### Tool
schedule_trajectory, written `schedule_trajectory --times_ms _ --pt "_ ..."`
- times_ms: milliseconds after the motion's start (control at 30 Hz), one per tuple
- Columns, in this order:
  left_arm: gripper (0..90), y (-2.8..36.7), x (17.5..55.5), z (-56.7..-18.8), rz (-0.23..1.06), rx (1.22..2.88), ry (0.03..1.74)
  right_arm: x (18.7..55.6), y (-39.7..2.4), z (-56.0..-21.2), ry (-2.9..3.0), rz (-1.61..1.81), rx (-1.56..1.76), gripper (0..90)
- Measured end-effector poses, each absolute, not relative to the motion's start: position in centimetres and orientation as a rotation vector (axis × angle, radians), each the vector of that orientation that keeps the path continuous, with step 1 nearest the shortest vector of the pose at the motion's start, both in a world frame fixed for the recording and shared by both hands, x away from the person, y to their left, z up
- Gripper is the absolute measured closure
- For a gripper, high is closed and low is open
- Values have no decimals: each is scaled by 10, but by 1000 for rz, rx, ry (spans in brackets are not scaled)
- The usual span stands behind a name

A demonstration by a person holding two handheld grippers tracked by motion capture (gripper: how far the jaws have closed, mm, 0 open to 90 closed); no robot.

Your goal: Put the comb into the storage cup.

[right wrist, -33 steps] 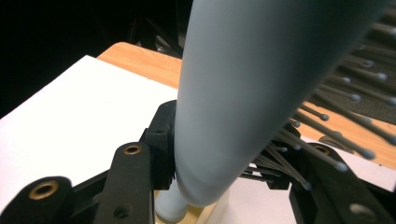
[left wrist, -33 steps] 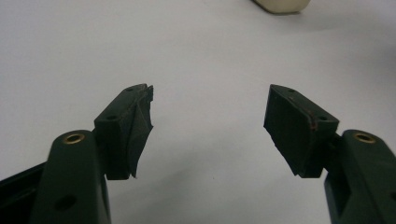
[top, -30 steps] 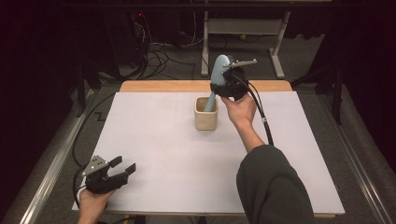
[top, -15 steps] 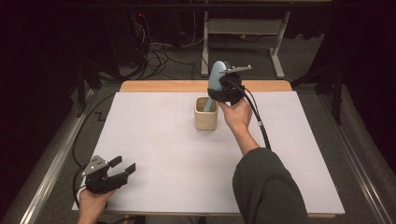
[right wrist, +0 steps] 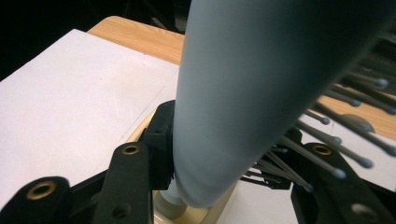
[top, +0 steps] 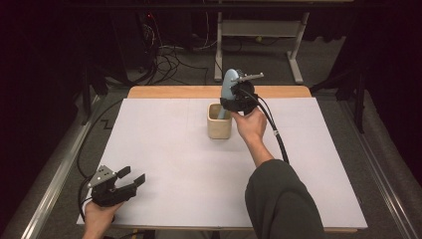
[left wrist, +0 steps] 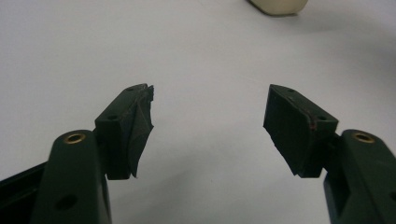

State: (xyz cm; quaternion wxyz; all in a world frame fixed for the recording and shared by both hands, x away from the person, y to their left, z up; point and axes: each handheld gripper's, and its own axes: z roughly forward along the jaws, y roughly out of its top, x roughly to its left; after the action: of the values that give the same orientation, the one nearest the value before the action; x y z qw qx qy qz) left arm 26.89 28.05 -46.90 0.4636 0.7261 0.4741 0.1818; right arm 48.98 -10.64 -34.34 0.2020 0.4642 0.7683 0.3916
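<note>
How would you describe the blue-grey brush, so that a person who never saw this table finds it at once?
Start at the white table and find the cream cup near its far edge. The hairbrush stands handle-down in this cup, clamped by the right gripper. It is the one pale blue-grey thing, with thin ball-tipped bristles on one side.

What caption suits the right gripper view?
Right claw grips a pale blue hairbrush, handle down in a cream cup.

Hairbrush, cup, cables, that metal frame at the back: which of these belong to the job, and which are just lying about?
In the job:
- blue-grey hairbrush, clamped in the right gripper, handle down in the cup
- cream cup

Not in the job:
- left gripper, fingers apart and empty, at the near corner
- cables on the floor
- metal frame behind the table
</note>
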Motion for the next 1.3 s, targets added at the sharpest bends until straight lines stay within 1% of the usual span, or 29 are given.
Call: schedule_trajectory --times_ms 433,900,1300 --pt "327 281 269 -469 438 1785 1162 495 -98 -357 2174 1059 1317 541" --pt "325 281 269 -469 430 1779 1162 497 -95 -363 2195 1034 1321 517" --pt "325 280 269 -469 432 1787 1159 498 -98 -362 2189 1046 1333 457"
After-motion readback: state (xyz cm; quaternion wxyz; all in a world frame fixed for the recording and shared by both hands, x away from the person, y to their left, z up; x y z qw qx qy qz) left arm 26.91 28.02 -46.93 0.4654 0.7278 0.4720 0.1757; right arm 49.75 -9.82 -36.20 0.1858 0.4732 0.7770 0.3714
